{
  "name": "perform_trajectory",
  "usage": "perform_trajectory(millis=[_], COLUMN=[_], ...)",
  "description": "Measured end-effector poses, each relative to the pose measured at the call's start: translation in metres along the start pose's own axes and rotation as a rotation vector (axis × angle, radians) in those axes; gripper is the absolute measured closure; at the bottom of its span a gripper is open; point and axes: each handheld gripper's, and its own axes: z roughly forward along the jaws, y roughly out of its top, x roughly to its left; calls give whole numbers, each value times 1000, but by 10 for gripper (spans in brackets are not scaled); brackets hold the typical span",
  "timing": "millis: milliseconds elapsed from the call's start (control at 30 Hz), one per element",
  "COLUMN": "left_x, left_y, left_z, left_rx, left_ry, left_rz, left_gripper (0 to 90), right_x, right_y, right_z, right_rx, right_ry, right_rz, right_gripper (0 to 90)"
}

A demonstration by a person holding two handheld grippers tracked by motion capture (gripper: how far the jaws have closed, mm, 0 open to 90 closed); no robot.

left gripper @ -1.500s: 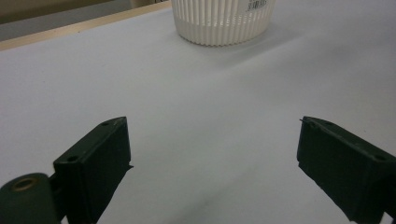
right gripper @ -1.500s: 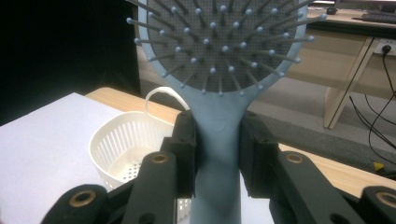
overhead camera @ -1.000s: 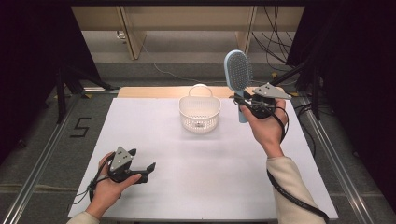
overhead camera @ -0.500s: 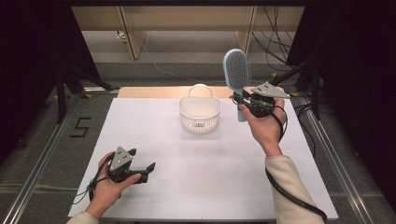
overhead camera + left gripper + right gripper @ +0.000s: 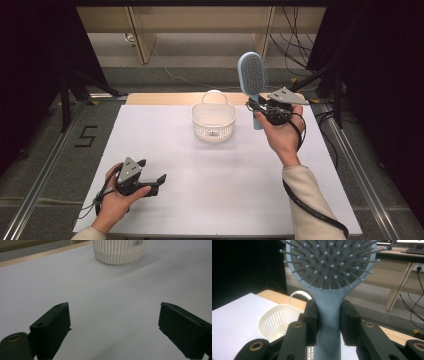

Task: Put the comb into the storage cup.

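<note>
Bright even overhead light on the white table [image 5: 220, 170], dark surroundings, soft shadows, near jaws slightly blurred

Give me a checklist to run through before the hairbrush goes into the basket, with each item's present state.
1. Grip: right gripper has its jaws clamped on the handle of the hairbrush - ok.
2. Brush attitude: held upright, bristle head up - ok.
3. Basket: upright on the table, mouth open - ok.
4. Basket contents: only part of the inside shows, and it looks empty - cannot tell.
5. Left gripper: jaws open, holding nothing, resting low near the front of the table, well away from the basket - ok.
6. Position: brush is beside the basket, not yet above it - not ok.
</note>
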Motion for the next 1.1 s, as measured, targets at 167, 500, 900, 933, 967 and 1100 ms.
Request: perform_trajectory(millis=[167,500,900,933,967,1100], left_x=[0,-1,0,0,0,0], left_y=[0,0,0,0,0,0], left_z=[0,0,-1,-1,-1,-1], left_rx=[0,-1,-2,-2,-1,-2], left_ry=[0,4,7,7,8,9], left_rz=[5,11,15,13,14,13], left_gripper=[102,104,104,104,104,104], right_x=[1,2,5,6,6,7], right_y=[0,2,3,4,4,5], right_z=[1,2,5,5,5,6], right_rx=[-2,-8,-10,-11,-12,-17], right_ry=[3,2,9,9,10,12], right_rz=[0,-5,-10,-10,-10,-11], right_gripper=[703,703,703,703,703,703])
